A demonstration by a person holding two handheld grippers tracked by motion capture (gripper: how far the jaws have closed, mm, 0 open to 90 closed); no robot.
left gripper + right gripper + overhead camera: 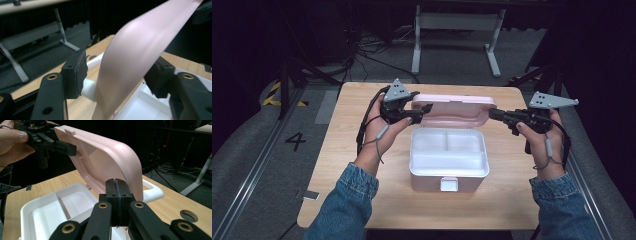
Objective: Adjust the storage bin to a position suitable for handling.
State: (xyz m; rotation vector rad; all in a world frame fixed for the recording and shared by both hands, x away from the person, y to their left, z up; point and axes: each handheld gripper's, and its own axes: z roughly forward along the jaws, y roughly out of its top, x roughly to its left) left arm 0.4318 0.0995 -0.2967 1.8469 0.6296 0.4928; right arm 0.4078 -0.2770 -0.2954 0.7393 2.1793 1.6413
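A pink lunch box [427,182] stands open in the middle of the wooden table, its white divided tray [45,217] bare. Its pink lid [452,107] stands up at the back. My left gripper [424,109] is at the lid's left end, open, with one jaw on each side of the lid [130,62]; there is a gap at the left pad [77,72]. My right gripper [117,190] is shut on nothing, its tips against the lid's right end [110,157]. The left gripper [67,147] also appears at the lid's far end in the right gripper view.
A white handle [152,191] sticks out behind the box. The table [362,200] has a round hole [188,215] near one corner and a small grey tag [310,195] at its left edge. A white desk frame [457,30] and cables lie on the floor beyond.
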